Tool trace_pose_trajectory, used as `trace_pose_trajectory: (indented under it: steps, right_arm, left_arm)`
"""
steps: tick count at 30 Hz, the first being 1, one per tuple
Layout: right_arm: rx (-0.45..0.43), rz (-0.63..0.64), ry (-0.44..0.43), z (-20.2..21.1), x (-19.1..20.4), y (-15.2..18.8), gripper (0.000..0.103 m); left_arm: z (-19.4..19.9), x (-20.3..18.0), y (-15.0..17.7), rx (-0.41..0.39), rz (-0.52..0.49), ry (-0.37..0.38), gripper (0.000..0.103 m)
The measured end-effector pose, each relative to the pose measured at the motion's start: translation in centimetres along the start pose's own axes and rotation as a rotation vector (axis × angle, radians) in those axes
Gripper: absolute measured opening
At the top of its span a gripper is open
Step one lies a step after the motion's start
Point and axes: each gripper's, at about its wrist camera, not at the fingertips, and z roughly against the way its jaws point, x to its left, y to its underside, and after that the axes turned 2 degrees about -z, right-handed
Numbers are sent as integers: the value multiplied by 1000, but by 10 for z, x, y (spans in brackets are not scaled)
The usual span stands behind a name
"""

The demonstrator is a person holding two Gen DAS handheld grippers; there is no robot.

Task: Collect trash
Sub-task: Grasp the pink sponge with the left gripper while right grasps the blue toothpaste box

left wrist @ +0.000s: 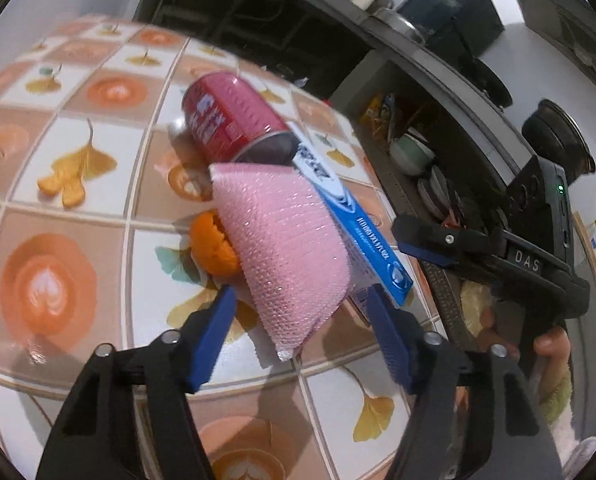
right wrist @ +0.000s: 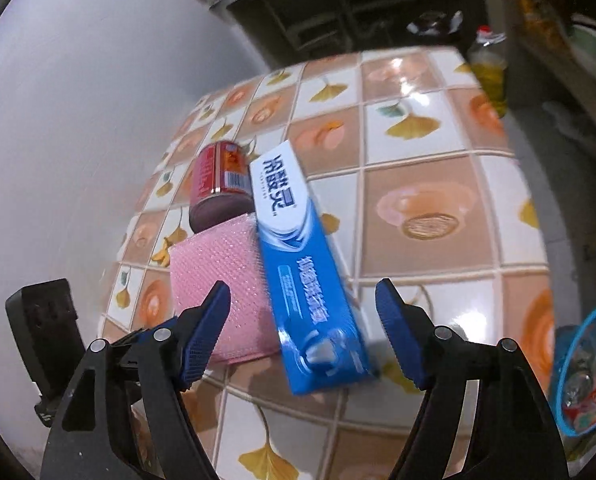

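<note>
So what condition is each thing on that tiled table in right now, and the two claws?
Red can: lying on its side.
Pink sponge: propped up, tilted.
Blue toothpaste box: flat, beside the sponge.
Orange peel: loose, partly under the sponge.
Left gripper: open, holding nothing.
Right gripper: open, holding nothing.

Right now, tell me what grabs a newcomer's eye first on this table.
A pink scouring sponge lies mid-table between a blue toothpaste box and orange peel. A red drink can lies on its side behind them. A blue bin with trash waits at the table's edge.
</note>
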Motion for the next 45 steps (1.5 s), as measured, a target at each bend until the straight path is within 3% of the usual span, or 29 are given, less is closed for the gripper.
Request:
trace_pose_trajectory:
  steps: [10, 16, 26, 33, 45]
  right_arm:
    - [104, -7, -12, -35, -3, -7, 52]
    - [95, -26, -34, -33, -7, -7, 51]
    - [58, -70, 16, -18, -19, 4, 50]
    - [31, -98, 44, 9, -28, 30, 50]
    - [37, -125, 75, 48, -21, 101, 50]
  left_arm:
    - [-16, 10, 1, 44, 68, 13, 40]
    - [-14, 7, 4, 33, 60, 21, 34]
    - [-2, -11, 14, 43, -19, 70, 30]
    - [13, -18, 36, 142, -31, 144, 30]
    - [54, -9, 73, 283, -113, 86, 33]
